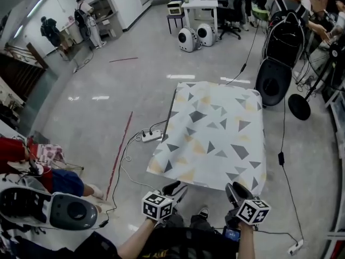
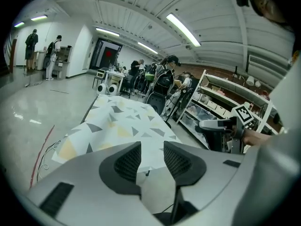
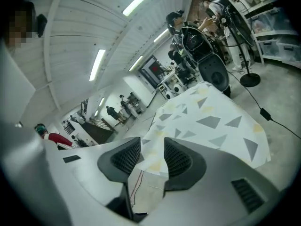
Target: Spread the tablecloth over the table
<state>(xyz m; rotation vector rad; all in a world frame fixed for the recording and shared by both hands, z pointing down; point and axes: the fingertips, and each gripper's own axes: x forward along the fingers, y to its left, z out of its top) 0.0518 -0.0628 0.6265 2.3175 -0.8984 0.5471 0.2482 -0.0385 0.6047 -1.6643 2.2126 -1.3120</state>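
While the tablecloth [image 1: 215,134] is lying draped across the table [image 1: 172,108], the left gripper [image 1: 175,189] and right gripper [image 1: 236,191] are hovering just off its near edge — both with jaws parted, gripping nothing. Any tidying wants a pinch at each near corner and an even pull, I'd judge. Watching the floor — a power strip [image 1: 152,136] is lying by the table's left side, cables trailing.

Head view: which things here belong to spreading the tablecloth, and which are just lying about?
For the job:
- tablecloth, draped over the table
- left gripper and right gripper, both open and empty

Lying about:
- power strip on the floor
- red floor line
- two round white machines
- white desk
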